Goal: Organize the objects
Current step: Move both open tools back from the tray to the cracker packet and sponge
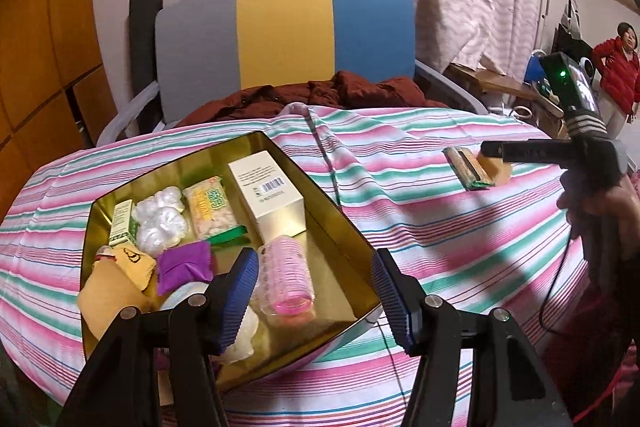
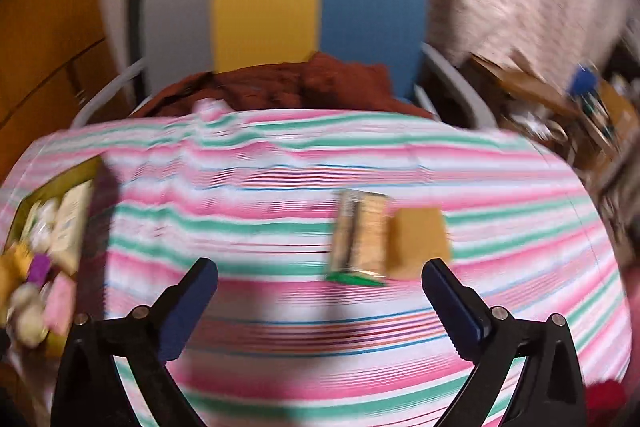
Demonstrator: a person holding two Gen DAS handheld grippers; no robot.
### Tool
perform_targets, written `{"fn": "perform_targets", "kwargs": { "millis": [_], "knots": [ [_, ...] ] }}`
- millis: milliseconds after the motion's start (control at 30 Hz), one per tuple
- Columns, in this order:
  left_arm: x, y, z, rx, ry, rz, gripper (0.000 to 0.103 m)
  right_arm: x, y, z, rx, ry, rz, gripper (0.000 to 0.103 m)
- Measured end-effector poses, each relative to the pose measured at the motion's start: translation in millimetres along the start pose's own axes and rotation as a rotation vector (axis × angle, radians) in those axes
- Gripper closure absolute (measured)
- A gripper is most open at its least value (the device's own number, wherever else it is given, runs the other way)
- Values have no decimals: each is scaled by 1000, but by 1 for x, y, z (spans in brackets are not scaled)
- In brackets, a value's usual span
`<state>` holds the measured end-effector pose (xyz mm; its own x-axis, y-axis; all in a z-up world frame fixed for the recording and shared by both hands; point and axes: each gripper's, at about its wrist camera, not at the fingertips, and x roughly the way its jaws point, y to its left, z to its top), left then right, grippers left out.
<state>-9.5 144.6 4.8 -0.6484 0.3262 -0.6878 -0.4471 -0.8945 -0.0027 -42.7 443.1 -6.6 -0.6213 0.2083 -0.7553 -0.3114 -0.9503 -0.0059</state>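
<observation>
Nearing completion, the sorting leaves a gold tin (image 1: 340, 223) packed with small items while the right claw (image 2: 320, 291), wide and empty like the left claw (image 1: 314, 281), hovers over a snack packet (image 2: 360, 239) and tan block (image 2: 418, 243) on the striped tabletop (image 2: 260, 219).

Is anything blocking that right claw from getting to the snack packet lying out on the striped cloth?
Nothing visible. The right claw is open, with only bare striped cloth between it and the packet. A tan block sits against the packet's right side, not in front.
</observation>
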Motion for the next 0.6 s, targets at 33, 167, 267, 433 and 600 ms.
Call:
{"fn": "perform_targets", "kwargs": {
  "millis": [33,167,267,433,600],
  "knots": [
    [1,-3,0,7,1,-1,43,4,-12,0,43,0,-8,0],
    [4,-12,4,26,3,-17,43,16,-59,-4,277,40,-31,0],
    [8,-23,8,43,7,-41,43,17,-75,-7,345,44,-60,0],
    [18,-42,15,73,21,-94,43,20,-88,-13,399,82,-105,0],
    [31,-67,25,107,35,-145,43,16,-110,-19,519,72,-135,0]
  ]
}}
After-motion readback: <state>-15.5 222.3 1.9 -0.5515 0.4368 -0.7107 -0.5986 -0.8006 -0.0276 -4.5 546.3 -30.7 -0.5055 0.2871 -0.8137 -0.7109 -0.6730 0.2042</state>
